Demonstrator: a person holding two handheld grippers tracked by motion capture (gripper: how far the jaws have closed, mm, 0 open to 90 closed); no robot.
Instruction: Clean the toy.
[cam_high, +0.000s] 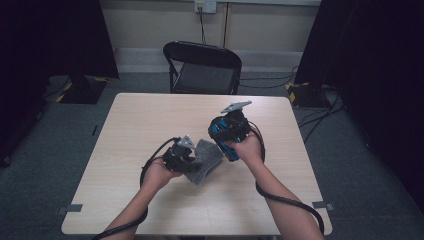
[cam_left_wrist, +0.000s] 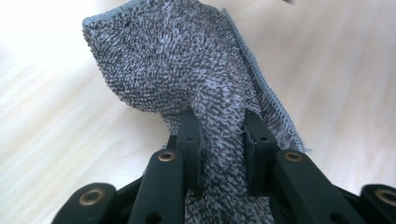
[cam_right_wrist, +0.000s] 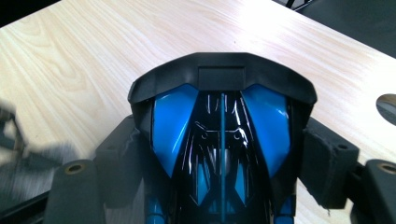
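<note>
Left hand: the person's left hand (cam_high: 159, 173) comes in from the near edge of the bench and holds the left tool (cam_high: 181, 156) low over the wood.
Left tool: in the left gripper view its two black jaws are pressed onto a fold of the grey cloth (cam_left_wrist: 187, 70), one jaw on each side, so it is pinching the cloth.
Grey cloth: a fluffy towel-like piece with a stitched hem; in the high view it lies partly on the bench (cam_high: 150, 120) just beside the left tool, between the two hands, near the middle of the bench.
Right hand: the right hand (cam_high: 250, 149) holds the right tool (cam_high: 231, 127) a little higher and farther than the left one, with the grey plate on top.
Right tool: in the right gripper view its jaws stand at both sides of a black and blue toy car (cam_right_wrist: 222, 140) and touch its flanks, so it is gripping the car.
Toy car: held up above the bench, just beside the cloth on its right; glossy, with blue panels.
Far side: a black folding chair (cam_high: 204, 67) stands behind the far edge of the bench.
</note>
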